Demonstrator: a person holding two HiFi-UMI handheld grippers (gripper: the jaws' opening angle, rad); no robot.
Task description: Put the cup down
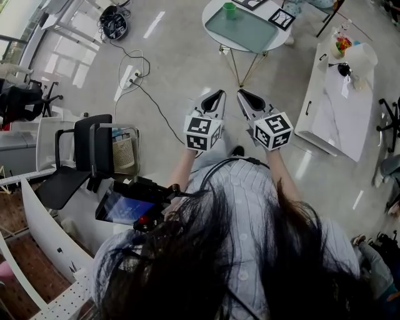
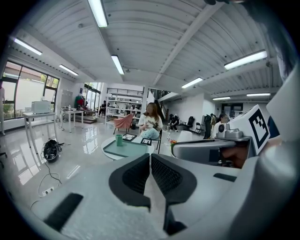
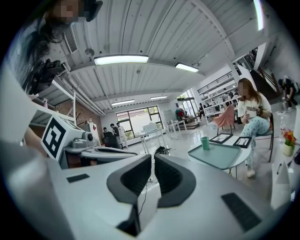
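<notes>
A green cup [image 1: 230,9] stands upright on a pale green tray [image 1: 247,30] on a round white table [image 1: 215,34], far ahead of me. The left gripper view shows the cup [image 2: 119,139] and tray [image 2: 131,150] beyond its jaws, and so does the right gripper view, cup [image 3: 205,143] and tray [image 3: 220,155]. My left gripper [image 1: 216,95] [image 2: 150,156] is shut with nothing in it. My right gripper [image 1: 241,94] [image 3: 153,157] is shut and empty too. Both are held side by side in the air, well short of the table.
A long white table [image 1: 337,106] with flowers stands at the right. A black chair [image 1: 78,159] and a basket are at the left. Cables and a power strip [image 1: 131,78] lie on the floor. A person [image 2: 151,123] sits behind the round table, which also bears two black frames.
</notes>
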